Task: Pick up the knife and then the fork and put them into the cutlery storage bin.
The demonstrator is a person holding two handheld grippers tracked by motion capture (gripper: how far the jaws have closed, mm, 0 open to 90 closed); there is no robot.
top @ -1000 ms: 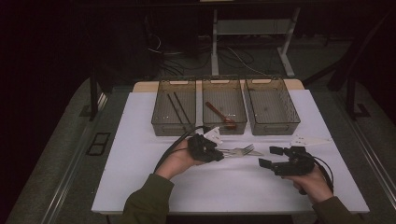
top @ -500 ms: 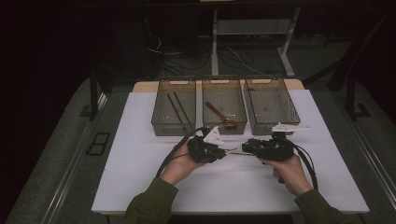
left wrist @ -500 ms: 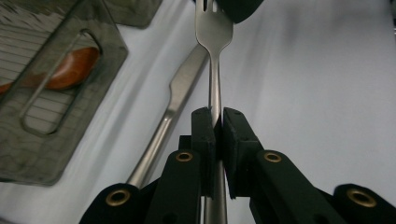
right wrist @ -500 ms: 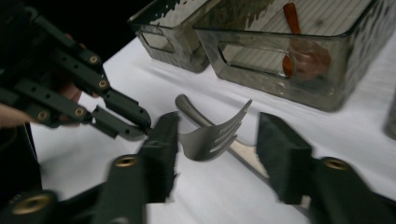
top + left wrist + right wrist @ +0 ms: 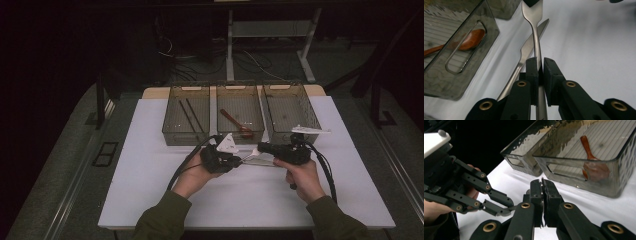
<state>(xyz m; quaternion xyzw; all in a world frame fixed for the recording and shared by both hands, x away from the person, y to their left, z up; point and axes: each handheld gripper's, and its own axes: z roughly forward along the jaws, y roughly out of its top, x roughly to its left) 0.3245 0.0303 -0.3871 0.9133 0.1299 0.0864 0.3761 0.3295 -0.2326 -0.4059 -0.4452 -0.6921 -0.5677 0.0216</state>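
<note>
While the left gripper (image 5: 538, 68) clamps its two black jaws hard on the handle of a slim, polished stainless-steel fork (image 5: 535, 30), the right gripper (image 5: 541, 187) meets it at the centre of the high view, its jaws having just been closing on the fork's far end, whose head sits under a black pad at the top edge of the left gripper view. In the right gripper view the jaws stand all but together, though what lies between them is hard to make out. The fork (image 5: 250, 157) hangs level between the two tools, just above the white tabletop (image 5: 150, 150), lower centre of the high view. A matching steel table knife (image 5: 529, 47) lies flat beneath it. Behind, three smoky translucent plastic bins (image 5: 186, 112) line the upper middle; the centre one holds a reddish-brown wooden spoon (image 5: 239, 123). The fork looks light and rigid but slick, so it would likely pivot or slide in a loose pinch; the flat of the handle or the narrow neck below the tines seems the surest hold.
</note>
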